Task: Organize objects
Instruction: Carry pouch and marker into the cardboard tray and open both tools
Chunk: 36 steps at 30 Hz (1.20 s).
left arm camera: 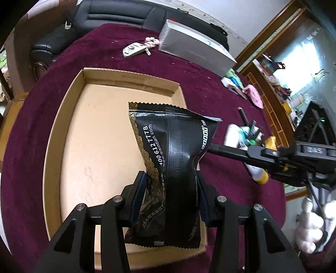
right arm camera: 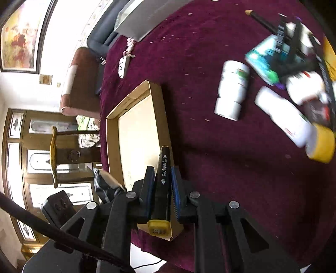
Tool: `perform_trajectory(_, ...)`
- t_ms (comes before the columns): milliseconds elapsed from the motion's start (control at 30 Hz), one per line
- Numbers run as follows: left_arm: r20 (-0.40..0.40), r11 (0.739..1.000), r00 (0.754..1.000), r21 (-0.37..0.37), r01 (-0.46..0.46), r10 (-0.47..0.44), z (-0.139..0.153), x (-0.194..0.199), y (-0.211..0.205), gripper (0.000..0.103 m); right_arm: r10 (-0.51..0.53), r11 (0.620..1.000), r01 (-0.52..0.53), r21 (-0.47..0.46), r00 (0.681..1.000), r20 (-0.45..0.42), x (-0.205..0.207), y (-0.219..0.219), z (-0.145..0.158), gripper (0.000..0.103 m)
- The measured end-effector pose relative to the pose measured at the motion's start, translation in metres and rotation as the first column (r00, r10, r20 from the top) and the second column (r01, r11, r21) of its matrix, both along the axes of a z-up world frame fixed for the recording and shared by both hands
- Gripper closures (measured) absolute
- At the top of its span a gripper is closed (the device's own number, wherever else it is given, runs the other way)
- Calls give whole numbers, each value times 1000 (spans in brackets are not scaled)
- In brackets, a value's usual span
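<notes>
The black pouch point(left arm camera: 168, 155) is clamped at its lower half between the fingers of the left gripper point(left arm camera: 170, 195), standing up over the open cardboard tray point(left arm camera: 69, 117), which lies bare on the maroon counter point(left arm camera: 210, 88). The pouch pinches in at the waist above the grip, so it is soft and will flop on release. The right gripper point(right arm camera: 162, 187) is closed on a black marker point(right arm camera: 163, 178) with a yellow end cap, held over the near corner of the tray. Judgement: the step in hand is placing both items in the tray. To do it well, the pouch should be lowered until its bottom edge meets the tray floor, then laid flat toward a wall before the fingers part, leaving room for the rest. The marker is best set down parallel to a tray wall so it cannot roll. The two grippers sit close together; one should finish and clear before the other descends. Well apart to the side lie white bottles point(right arm camera: 233, 90), a teal packet point(right arm camera: 262, 63) and a pencil point(right arm camera: 262, 20), not yet sorted. A key fob point(left arm camera: 133, 50) and grey box point(left arm camera: 195, 46) lie beyond the tray.
</notes>
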<state>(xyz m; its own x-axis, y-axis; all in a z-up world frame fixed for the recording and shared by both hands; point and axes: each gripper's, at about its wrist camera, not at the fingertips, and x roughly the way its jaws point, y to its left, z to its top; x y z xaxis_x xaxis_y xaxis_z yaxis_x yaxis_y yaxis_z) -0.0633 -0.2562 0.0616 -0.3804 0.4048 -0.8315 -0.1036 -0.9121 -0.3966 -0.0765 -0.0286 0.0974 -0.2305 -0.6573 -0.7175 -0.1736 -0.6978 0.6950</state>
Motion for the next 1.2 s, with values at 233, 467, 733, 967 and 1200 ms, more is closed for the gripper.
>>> perform_trajectory(233, 23, 999, 999, 18, -34, 34, -12, -34, -15, 63, 73, 995, -68, 78, 995, -74, -25, -34, 20, 90)
perform_trajectory(467, 79, 999, 996, 9, -47, 46, -30, -63, -16, 63, 244, 957, -232, 176, 969, -49, -63, -77, 20, 90)
perform_trajectory(733, 73, 998, 996, 10, -55, 54, -28, -64, -28, 63, 508, 828, -520, 210, 854, 111, -79, -115, 8, 90)
perform_trajectory(967, 96, 995, 991, 14, -100, 98, -38, -68, -44, 63, 480, 794, -502, 342, 864, 153, -94, -128, -12, 90)
perform_trajectory(1200, 100, 993, 988, 0, -121, 121, -39, -60, -54, 63, 471, 798, -488, 353, 871, 141, -79, -143, -21, 87)
